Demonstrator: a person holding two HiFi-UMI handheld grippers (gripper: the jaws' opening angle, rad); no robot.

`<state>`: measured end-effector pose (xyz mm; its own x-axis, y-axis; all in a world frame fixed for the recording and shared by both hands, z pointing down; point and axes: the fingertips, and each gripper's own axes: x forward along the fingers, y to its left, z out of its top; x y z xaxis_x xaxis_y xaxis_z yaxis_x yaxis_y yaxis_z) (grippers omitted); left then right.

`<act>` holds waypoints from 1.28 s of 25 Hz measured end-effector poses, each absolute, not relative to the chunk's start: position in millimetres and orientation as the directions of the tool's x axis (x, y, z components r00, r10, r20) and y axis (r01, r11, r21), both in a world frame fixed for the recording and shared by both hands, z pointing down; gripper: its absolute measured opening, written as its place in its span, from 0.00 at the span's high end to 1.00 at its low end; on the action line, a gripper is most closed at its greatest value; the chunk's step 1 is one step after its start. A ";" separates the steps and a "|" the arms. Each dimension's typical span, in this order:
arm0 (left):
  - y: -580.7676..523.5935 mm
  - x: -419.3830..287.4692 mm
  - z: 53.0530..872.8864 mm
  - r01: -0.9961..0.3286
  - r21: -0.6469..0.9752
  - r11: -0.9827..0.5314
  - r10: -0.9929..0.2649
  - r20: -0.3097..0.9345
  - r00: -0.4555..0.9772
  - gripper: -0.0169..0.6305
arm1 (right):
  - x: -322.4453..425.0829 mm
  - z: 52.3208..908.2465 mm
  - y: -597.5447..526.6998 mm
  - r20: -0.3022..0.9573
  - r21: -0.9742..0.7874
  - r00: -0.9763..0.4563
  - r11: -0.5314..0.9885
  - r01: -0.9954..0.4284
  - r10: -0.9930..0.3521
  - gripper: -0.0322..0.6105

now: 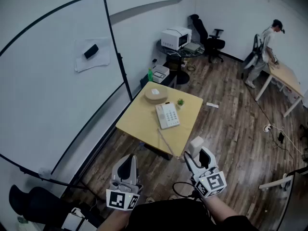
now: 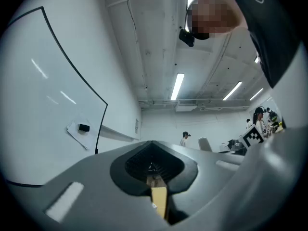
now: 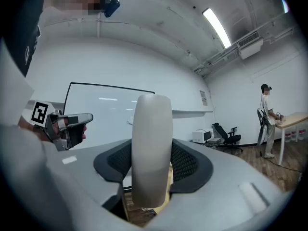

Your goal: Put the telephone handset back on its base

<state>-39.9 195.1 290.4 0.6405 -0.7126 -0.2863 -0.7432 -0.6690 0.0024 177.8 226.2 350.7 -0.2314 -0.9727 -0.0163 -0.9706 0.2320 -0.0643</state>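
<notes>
The white telephone base (image 1: 167, 115) with its keypad lies on the yellow table (image 1: 139, 124) ahead of me. My right gripper (image 1: 197, 154) is held low in front of the table's near edge and is shut on the white handset (image 1: 196, 144). In the right gripper view the handset (image 3: 152, 129) stands upright between the black pads of the right gripper (image 3: 153, 167). My left gripper (image 1: 129, 160) hovers to the left at about the same height, jaws together and nothing in them. In the left gripper view the left gripper (image 2: 153, 148) points slightly upward toward the far wall.
A round beige object (image 1: 156, 94) and a small plant (image 1: 180, 102) share the table with the base. A large whiteboard (image 1: 57, 81) stands on the left. Farther back are a microwave (image 1: 176, 37), an office chair (image 1: 209, 37) and a person (image 1: 267, 42) at another table.
</notes>
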 end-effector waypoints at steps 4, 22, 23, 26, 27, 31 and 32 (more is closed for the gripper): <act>199.6 -51.1 289.3 -0.732 0.005 -0.681 -0.703 -0.284 0.652 0.97 | 165.8 351.0 225.5 -0.007 -0.065 -0.221 0.221 -0.973 -0.975 0.59; 193.7 -66.4 281.6 -0.734 -0.002 -0.679 -0.700 -0.301 0.648 0.97 | 151.0 351.5 222.7 0.005 -0.096 -0.238 0.236 -0.967 -0.971 0.58; 193.8 -65.2 281.7 -0.735 -0.005 -0.678 -0.700 -0.300 0.647 0.97 | 151.5 352.2 223.2 0.005 -0.097 -0.242 0.240 -0.966 -0.970 0.58; 192.5 -61.8 282.9 -0.746 -0.017 -0.666 -0.708 -0.301 0.639 0.97 | 154.1 353.1 222.9 -0.003 -0.097 -0.248 0.247 -0.964 -0.969 0.58; 192.1 -60.6 282.6 -0.752 -0.023 -0.659 -0.712 -0.303 0.633 0.97 | 155.3 353.0 222.5 -0.005 -0.093 -0.248 0.248 -0.964 -0.969 0.58; 190.7 -53.1 282.6 -0.780 -0.044 -0.624 -0.734 -0.310 0.604 0.97 | 163.9 351.2 221.0 -0.024 -0.079 -0.245 0.247 -0.966 -0.969 0.59; 190.3 -50.7 282.8 -0.786 -0.052 -0.616 -0.738 -0.311 0.599 0.97 | 166.5 350.4 220.1 -0.033 -0.080 -0.243 0.245 -0.966 -0.969 0.58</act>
<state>-50.7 190.3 282.8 0.5986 -0.7380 -0.3113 -0.7861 -0.6159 -0.0516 166.5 220.1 350.4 -0.2434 -0.9693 -0.0334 -0.9661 0.2454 -0.0799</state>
